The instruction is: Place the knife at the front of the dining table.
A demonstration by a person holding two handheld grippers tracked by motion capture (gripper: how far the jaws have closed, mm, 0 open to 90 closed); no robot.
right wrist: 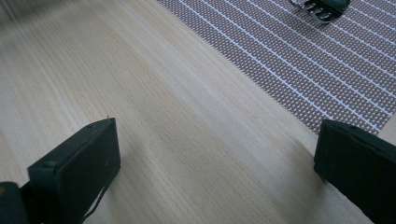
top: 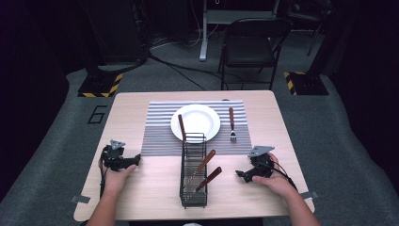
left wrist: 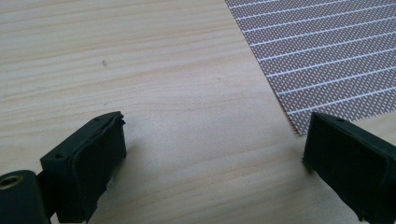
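Left gripper (top: 136, 160) rests on table (top: 141, 188), jaws wide apart, nothing between them. Right gripper (top: 239, 174) likewise, beside wire basket (top: 193, 188).

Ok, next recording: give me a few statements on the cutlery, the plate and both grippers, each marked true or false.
1. A fork lies on the striped placemat, right of the white plate. True.
2. The wire basket holds no cutlery. False: two wooden-handled pieces lie in it, and a third leans from it onto the plate.
3. The left gripper has its jaws open over bare table, nothing between them. True.
4. The right gripper is shut on the fork. False: its jaws are open and hold nothing; the fork lies apart on the placemat.
5. The plate sits on the bare wood. False: it rests on the placemat.
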